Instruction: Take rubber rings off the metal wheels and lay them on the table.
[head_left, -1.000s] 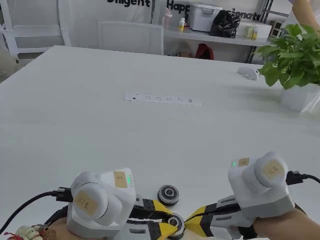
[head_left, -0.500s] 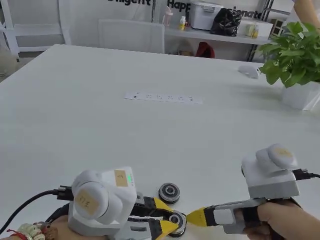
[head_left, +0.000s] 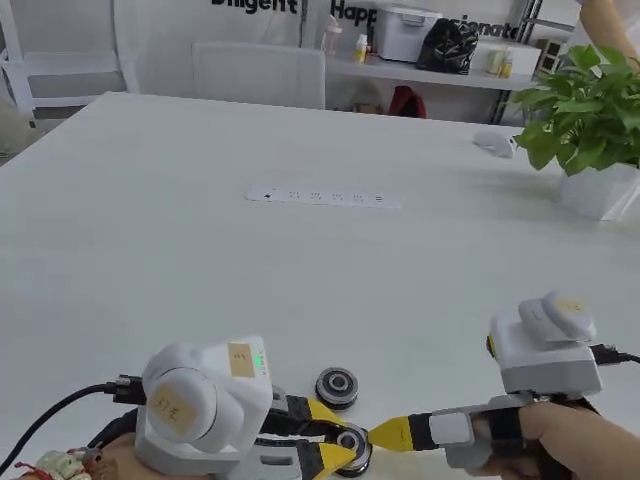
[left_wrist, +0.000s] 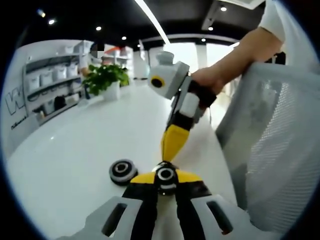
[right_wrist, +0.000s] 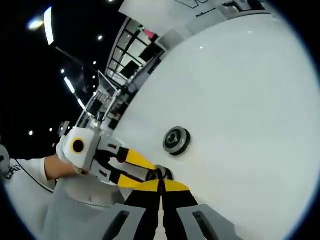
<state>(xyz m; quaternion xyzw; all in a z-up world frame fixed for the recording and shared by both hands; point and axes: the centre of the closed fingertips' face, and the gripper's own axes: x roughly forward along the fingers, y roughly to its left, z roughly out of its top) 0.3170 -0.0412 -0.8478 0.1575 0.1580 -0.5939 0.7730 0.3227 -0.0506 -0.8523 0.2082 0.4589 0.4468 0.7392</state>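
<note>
A small metal wheel with a black rubber ring (head_left: 352, 442) sits between the yellow jaws of my left gripper (head_left: 343, 447), which is shut on it just above the table's near edge. The left gripper view has that wheel (left_wrist: 166, 175) at the jaw tips. My right gripper (head_left: 377, 436) lies on its side to the right, jaws shut, tips against the held wheel's rim (right_wrist: 159, 173). Whether they pinch the ring I cannot tell. A second ringed wheel (head_left: 337, 387) lies flat on the table just beyond; it is also in the right gripper view (right_wrist: 176, 140).
A white power strip (head_left: 322, 198) lies mid-table. A potted plant (head_left: 590, 110) stands at the far right, with a small white object (head_left: 495, 146) beside it. A mesh chair (left_wrist: 280, 150) is close behind the table's near edge.
My right gripper has rolled onto its side and sunk lower, its tips staying at the held wheel. The left gripper and both wheels have kept their places.
</note>
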